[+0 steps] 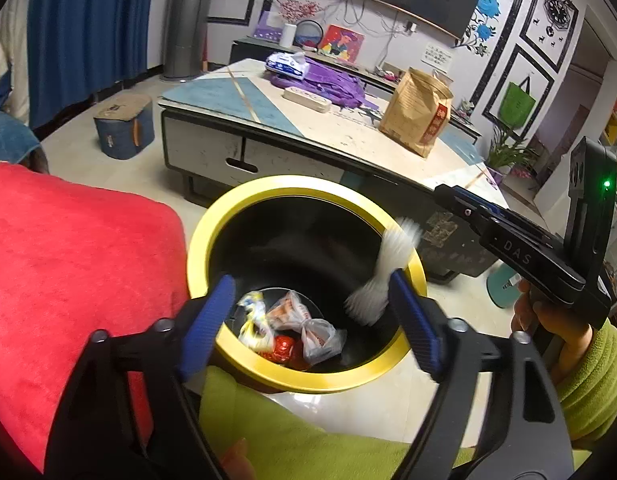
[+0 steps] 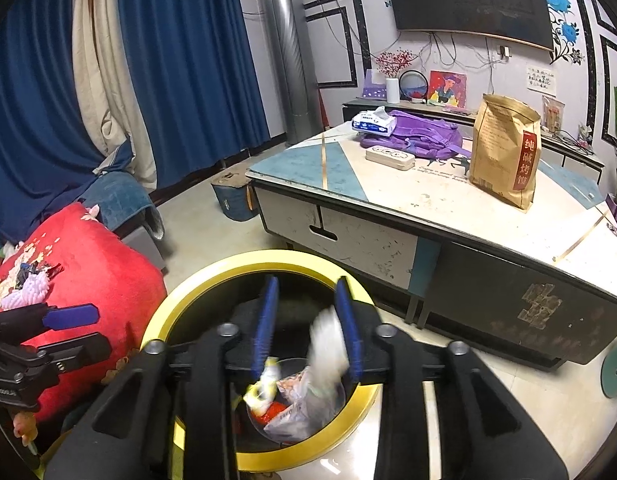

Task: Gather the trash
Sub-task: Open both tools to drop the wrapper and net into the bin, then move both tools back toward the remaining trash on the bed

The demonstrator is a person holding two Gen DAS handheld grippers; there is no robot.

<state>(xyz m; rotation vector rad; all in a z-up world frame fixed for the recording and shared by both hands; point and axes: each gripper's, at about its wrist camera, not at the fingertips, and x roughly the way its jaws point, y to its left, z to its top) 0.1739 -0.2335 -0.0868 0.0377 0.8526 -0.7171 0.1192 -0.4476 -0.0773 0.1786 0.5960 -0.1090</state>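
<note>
Left gripper [image 1: 310, 322] spread wide over the yellow-rimmed bin [image 1: 236, 216], nothing between its pads. Right gripper [image 2: 308, 326] partly open above the same bin, a blurred white wrapper [image 2: 327, 346] loose between its pads, gripped by neither. More wrappers [image 1: 292, 330] at the bottom of the bin, on the floor beside the table [image 2: 440, 196].

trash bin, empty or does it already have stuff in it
Not empty: the yellow-rimmed trash bin has crumpled wrappers on its bottom, far from full.
</note>
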